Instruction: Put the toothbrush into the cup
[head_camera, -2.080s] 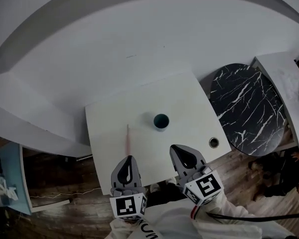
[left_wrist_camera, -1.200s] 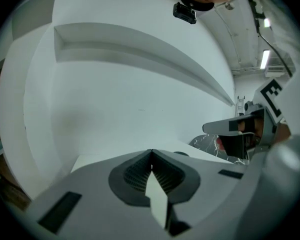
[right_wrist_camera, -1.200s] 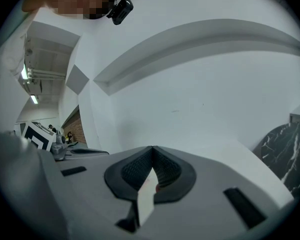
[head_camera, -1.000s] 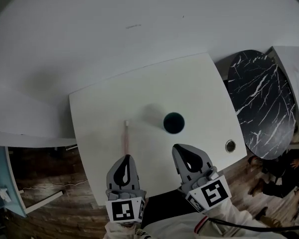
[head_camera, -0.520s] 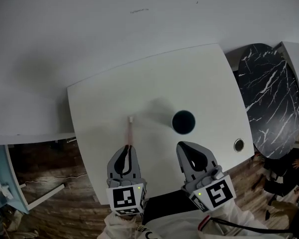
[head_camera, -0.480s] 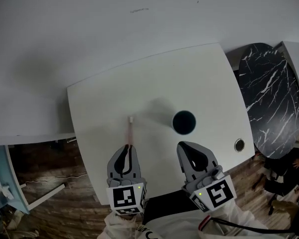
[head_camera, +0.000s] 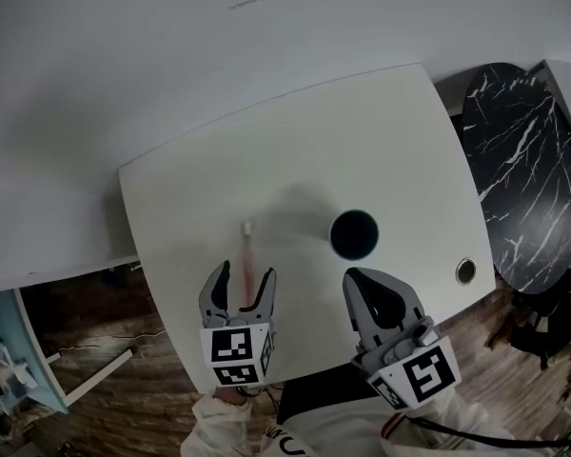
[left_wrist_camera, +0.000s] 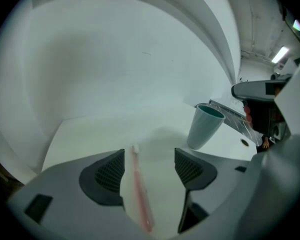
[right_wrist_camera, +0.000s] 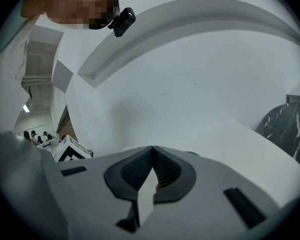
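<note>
Now my left tongs (head_camera: 243, 279) are opening astride the toothbrush (head_camera: 246, 255), lower centre. It looks light, stiff and slick, so I'd pinch mid-handle. Right tongs (head_camera: 362, 279) are closed together, empty.

The square white tabletop (head_camera: 295, 160) looks smooth and matt. The round black top (head_camera: 519, 160) at right is marble-veined; the lower-left floor (head_camera: 95, 388) is wood-grained.

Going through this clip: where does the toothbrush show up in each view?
Head view: toothbrush lies lower centre-left on the white table, left of the cup.
Left gripper view: bottom centre, between the opening jaws of the left gripper.
Right gripper view: cannot be made out.
Shared landmark: the white table.
</note>
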### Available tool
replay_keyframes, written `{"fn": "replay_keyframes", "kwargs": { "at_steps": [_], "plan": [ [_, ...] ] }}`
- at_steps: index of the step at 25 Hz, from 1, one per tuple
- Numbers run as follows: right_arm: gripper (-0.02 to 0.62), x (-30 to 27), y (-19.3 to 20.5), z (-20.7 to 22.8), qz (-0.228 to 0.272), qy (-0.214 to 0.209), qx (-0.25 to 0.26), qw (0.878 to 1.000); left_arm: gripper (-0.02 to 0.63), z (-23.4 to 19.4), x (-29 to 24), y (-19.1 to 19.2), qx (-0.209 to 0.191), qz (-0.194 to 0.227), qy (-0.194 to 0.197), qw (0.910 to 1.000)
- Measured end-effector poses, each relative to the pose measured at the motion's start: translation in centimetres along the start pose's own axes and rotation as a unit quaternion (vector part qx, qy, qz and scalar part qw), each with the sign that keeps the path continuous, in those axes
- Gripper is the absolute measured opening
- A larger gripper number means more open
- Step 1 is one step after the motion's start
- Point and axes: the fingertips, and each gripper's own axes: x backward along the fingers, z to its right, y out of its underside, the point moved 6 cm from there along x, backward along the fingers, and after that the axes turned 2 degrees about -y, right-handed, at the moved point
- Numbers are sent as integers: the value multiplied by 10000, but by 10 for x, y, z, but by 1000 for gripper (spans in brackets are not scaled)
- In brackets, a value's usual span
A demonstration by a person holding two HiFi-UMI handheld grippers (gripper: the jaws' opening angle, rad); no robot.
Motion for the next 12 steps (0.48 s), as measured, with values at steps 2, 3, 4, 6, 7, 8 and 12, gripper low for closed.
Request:
{"fn": "replay_keyframes", "kwargs": {
  "at_steps": [2,3,4,6,7,8,12],
  "plan": [
    [3,0,1,1,-10,11,-38,10000,301,-5,-6,2,-30,-74,-41,10000],
    [3,-1,2,2,-21,20,-56,10000,301,-7,-10,2,-39,-103,-69,9999],
    [3,-1,3,3,-32,29,-75,10000,301,-9,-13,3,-52,-134,-93,9999],
    [4,-1,4,5,-35,41,-111,9999,301,-14,-18,4,-52,-179,-128,9997],
    [3,-1,5,7,-33,48,-124,9999,299,-16,-21,4,-36,-197,-134,9997],
    [3,-1,6,8,-34,58,-136,9999,299,-17,-23,5,-11,-217,-135,9997],
    [3,0,11,11,-50,106,-209,9997,296,-21,-34,12,113,-398,-98,9991]
  ]
}}
